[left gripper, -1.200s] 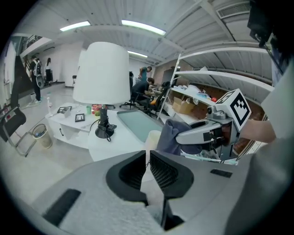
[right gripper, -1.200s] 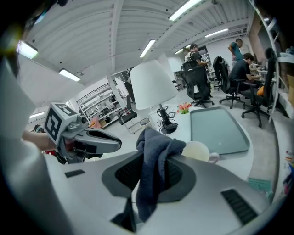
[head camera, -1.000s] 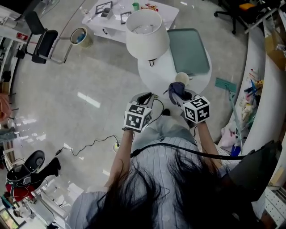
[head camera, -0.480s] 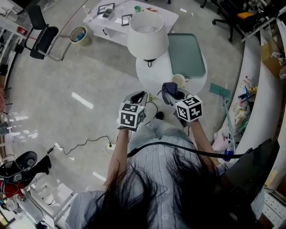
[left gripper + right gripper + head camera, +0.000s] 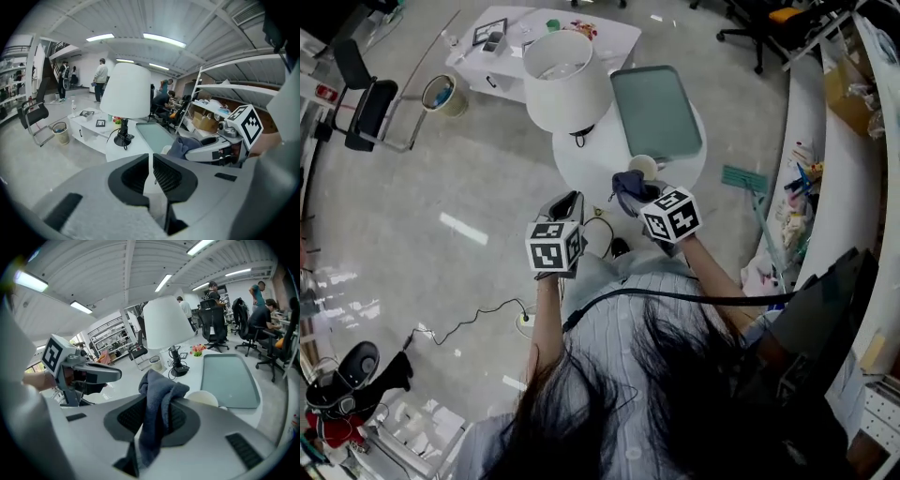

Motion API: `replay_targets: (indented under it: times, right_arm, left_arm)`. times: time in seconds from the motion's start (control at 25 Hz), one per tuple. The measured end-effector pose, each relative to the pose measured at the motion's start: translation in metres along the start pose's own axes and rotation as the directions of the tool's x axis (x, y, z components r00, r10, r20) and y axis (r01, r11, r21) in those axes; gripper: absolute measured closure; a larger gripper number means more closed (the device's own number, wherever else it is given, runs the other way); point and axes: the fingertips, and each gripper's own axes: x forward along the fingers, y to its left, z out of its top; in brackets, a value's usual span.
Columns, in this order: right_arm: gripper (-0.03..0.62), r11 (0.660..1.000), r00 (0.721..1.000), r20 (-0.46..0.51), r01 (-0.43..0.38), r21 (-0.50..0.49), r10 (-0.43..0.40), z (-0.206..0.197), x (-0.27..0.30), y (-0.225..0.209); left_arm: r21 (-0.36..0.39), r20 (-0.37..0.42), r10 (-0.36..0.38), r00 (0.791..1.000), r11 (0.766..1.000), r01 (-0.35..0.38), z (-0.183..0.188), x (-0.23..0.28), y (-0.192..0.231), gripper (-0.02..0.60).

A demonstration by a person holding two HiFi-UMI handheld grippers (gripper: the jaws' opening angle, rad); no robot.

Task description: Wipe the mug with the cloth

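Observation:
A cream mug [image 5: 643,167] stands on the round white table [image 5: 581,161], near its front edge beside the tray. My right gripper [image 5: 628,190] hangs just in front of the mug, shut on a grey-blue cloth [image 5: 626,184] that drapes over its jaws. In the right gripper view the cloth [image 5: 157,399] fills the gap between the jaws and the mug [image 5: 202,398] shows just beyond it. My left gripper [image 5: 567,206] is to the left, off the table's edge, shut with nothing in it [image 5: 151,164]. The left gripper view shows the cloth [image 5: 184,143] held by the right gripper.
A white-shaded lamp [image 5: 565,80] stands on the table's left part and a green tray [image 5: 656,111] lies on its far right. A cable [image 5: 478,314] trails over the floor. A low white table [image 5: 525,28], a bin [image 5: 439,94] and a chair [image 5: 361,98] stand further off.
The head view has shifted, so the table sits further left in the picture. Both grippers moved with it, and the right one with the cloth has come a little nearer the mug.

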Motion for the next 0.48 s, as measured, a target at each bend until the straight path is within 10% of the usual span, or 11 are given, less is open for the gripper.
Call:
replay_targets:
  times: [0.48]
  right_arm:
    - [0.508,0.998,0.998,0.001,-0.058,0.009,0.058,-0.018,-0.013,-0.004]
  left_arm:
    - [0.031,-0.007,0.053,0.999,0.998,-0.052,-0.006,-0.005,-0.030,0.540]
